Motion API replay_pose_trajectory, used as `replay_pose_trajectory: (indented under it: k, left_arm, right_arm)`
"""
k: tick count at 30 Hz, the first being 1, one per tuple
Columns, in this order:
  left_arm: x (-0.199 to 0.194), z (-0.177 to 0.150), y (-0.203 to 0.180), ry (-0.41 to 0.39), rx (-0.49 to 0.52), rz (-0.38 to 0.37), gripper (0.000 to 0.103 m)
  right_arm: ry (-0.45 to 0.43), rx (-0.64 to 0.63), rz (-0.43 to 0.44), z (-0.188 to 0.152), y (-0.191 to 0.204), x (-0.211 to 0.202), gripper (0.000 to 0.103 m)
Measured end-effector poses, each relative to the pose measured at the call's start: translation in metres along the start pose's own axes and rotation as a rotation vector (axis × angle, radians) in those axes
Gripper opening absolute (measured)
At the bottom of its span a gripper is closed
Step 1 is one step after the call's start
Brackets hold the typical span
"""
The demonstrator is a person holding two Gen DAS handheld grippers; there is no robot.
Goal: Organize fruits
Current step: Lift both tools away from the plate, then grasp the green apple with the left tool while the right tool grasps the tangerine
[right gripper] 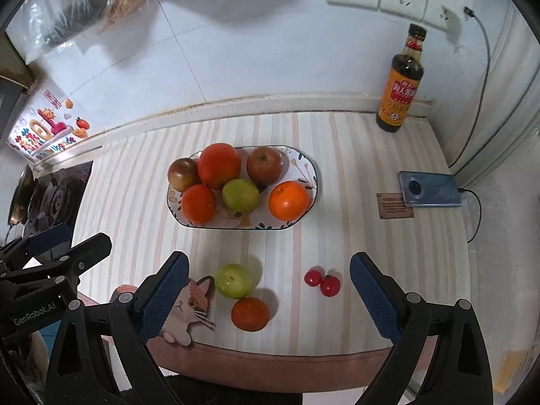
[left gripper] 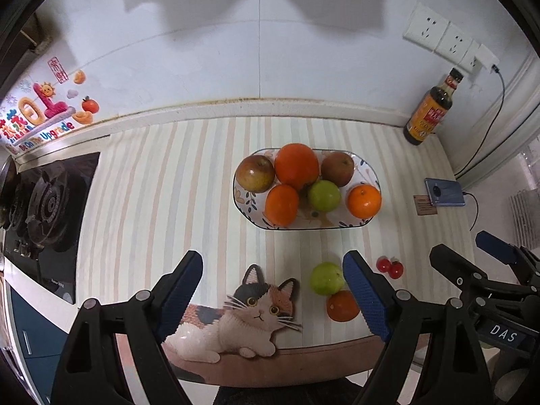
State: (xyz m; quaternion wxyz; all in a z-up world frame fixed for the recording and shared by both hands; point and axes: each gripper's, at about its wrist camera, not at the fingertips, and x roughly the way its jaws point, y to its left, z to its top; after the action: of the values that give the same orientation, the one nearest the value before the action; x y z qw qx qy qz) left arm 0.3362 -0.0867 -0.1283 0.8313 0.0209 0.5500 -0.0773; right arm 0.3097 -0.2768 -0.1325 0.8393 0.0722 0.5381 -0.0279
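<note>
Striped cloth (right gripper: 337, 168) over my kitchen counter, white wall behind; items near to far.

1. My left gripper (left gripper: 273, 290): jaws wide apart, empty, above a cat-shaped mat (left gripper: 249, 317).
2. My right gripper (right gripper: 270, 290): jaws spread wide, nothing gripped.
3. Loose orange (right gripper: 250, 314), on cloth; loose green fruit (right gripper: 233, 280) touching it at 11 o'clock.
4. Two cherry tomatoes (right gripper: 321, 281), touching, at the orange's 2 o'clock.
5. Oval plate (right gripper: 310, 172), 12 o'clock: three oranges, two apples, one green fruit.
6. Phone (right gripper: 430, 193), 3 o'clock of the plate.
7. Sauce bottle (right gripper: 401, 84), upright, far corner, 1 o'clock.
</note>
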Motion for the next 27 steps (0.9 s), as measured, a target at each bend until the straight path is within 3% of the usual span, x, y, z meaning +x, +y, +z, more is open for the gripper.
replay_pose_trajectory:
  k: [9,16,27]
  left_arm:
    - [-0.036,-0.014,0.001,-0.075,-0.004,0.015,0.085]
    - [-0.046,-0.024,0.001,-0.082,-0.008,0.004,0.085]
    - [-0.029,-0.028,0.002,-0.034,-0.019,0.018,0.087]
  right_arm:
    - [-0.065,-0.002,-0.008,-0.012,0.002,-0.045,0.098]
    - [-0.094,-0.006,-0.004,-0.015,0.002,-0.064,0.098]
    - [-0.054,0.007,0.025,-0.015,-0.001,-0.041,0.098]
